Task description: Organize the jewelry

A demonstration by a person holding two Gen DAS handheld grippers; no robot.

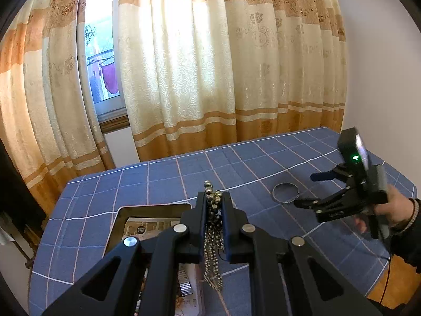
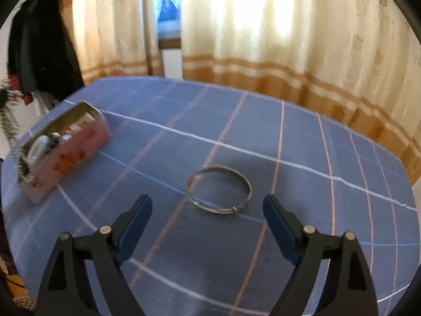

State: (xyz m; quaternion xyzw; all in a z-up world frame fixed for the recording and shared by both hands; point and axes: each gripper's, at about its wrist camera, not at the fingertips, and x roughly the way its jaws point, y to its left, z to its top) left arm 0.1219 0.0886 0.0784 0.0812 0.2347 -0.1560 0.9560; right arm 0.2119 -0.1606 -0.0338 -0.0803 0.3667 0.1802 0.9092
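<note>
Left gripper (image 1: 213, 205) clamped on a silver beaded chain necklace (image 1: 213, 239), raised above an open pink rectangular box (image 2: 65, 155). Right gripper (image 2: 208, 210) spread wide, empty, just short of a thin silver metal bangle (image 2: 219, 190) lying flat on the blue checked desk (image 2: 302, 137), well apart from the box.

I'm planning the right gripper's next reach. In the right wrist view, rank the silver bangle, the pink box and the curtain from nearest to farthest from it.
1. silver bangle, just ahead of the open right gripper.
2. pink box, off to the left on the tablecloth.
3. curtain, behind the table's far edge.
</note>
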